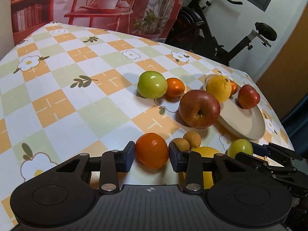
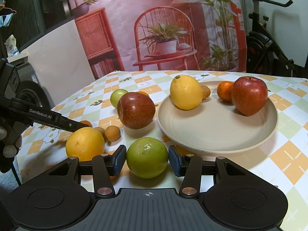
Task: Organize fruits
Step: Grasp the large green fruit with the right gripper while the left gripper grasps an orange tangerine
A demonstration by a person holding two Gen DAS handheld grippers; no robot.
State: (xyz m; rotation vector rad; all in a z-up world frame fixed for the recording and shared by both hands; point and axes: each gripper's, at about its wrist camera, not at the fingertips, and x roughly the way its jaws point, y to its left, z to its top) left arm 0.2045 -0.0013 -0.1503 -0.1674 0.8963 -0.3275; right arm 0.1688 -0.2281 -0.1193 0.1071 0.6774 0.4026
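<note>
Two handheld black grippers work over a table covered in an orange, green and white checked cloth with daisy prints. We hold the left gripper around a round orange mandarin; its blue pads sit against both sides of the fruit, pinching it. We hold the right gripper around a small round green apple, its blue pads likewise touching the skin on both sides, so it grips the apple just in front of a shallow beige plate.

On the plate we see a yellow lemon, a small brown longan behind it, a small orange tangerine and a glossy red apple, the tangerine touching the red apple.

Off the plate, on the cloth: a large dark red apple just beside the plate's left rim, a second green apple touching another small orange tangerine, two brown longans touching each other, and a large yellow-orange citrus next to them, beneath the left gripper's side.

A gloved hand grips the left tool's handle at the edge of the right wrist view.
</note>
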